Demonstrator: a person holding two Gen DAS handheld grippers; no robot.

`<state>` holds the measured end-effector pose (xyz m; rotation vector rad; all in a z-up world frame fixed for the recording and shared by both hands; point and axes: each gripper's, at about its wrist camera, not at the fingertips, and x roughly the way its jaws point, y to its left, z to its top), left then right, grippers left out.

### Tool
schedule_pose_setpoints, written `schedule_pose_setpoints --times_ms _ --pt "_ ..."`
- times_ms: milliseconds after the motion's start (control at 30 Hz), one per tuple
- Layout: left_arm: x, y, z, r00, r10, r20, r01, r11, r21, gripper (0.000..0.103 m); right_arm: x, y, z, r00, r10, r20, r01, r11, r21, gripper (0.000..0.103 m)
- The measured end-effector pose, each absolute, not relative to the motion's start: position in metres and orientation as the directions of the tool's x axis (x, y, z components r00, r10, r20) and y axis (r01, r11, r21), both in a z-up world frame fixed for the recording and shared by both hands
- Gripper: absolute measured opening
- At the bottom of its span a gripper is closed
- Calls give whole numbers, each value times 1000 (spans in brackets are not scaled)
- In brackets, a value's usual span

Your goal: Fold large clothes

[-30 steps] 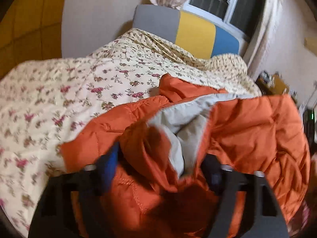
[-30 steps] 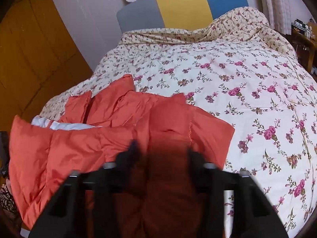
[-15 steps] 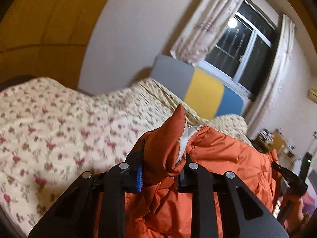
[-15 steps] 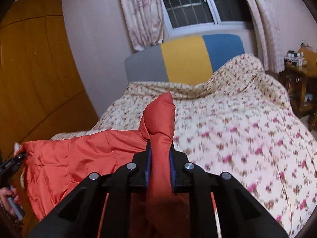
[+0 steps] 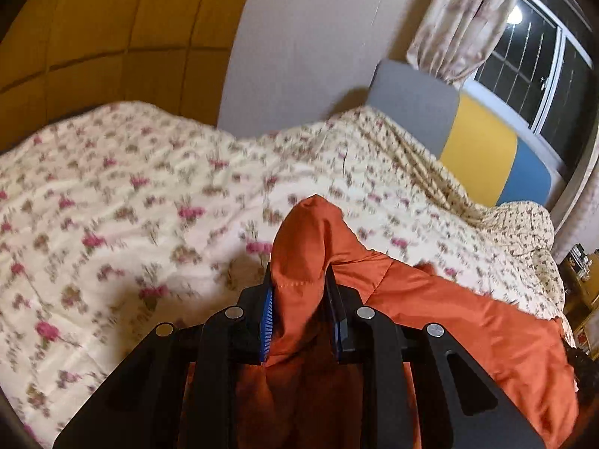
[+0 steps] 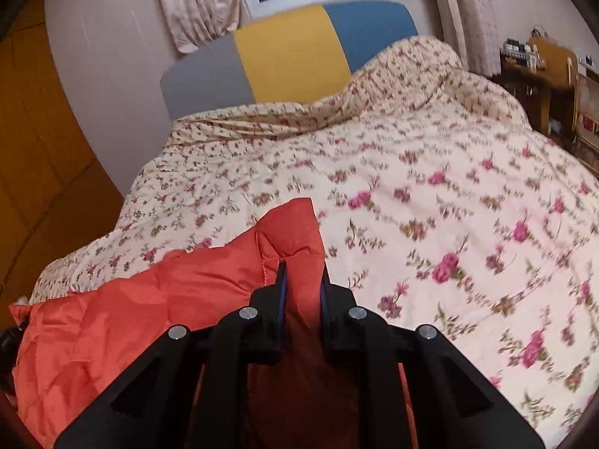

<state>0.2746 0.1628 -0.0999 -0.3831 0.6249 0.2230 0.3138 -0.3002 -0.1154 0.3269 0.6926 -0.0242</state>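
From where I stand, the left tool (image 5: 299, 292) has its jaws nearly together, pinching a bunched peak of the orange padded jacket (image 5: 449, 321); a rounded fold pokes up past the blue pads. The right tool (image 6: 302, 284) is closed just as tight on another corner of the same jacket (image 6: 149, 307), the cloth squeezed flat between its pads. The garment stretches between the two tools and hangs over the near part of the bed (image 6: 449, 205), above the flowered quilt (image 5: 131, 205); how much of it rests on the quilt I cannot tell.

I'd judge the jacket light for its bulk, soft and puffy, with a smooth shell that looks slippery. It will sag in the middle and spring back from creases, so folds need pressing down. Thin pinches could slide out; seams, hem corners or shoulder edges, where the layers are stitched and firmer, seem the safest places to hold, one at each end.
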Motion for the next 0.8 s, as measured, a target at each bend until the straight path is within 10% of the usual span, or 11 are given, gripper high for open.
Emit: schedule_pose_setpoints --times_ms 533,700,800 --pt "315 164 -147 669 80 -739 -361 904 -229 35 355 -291 -162 657 15 -754 198 961 192 27" --pt "290 160 -126 693 84 -716 -359 901 -242 49 354 -290 -162 655 -12 -755 207 964 165 33" --pt "237 137 -89 799 130 -587 -347 897 -275 80 353 -289 -162 655 -25 -755 216 964 155 36"
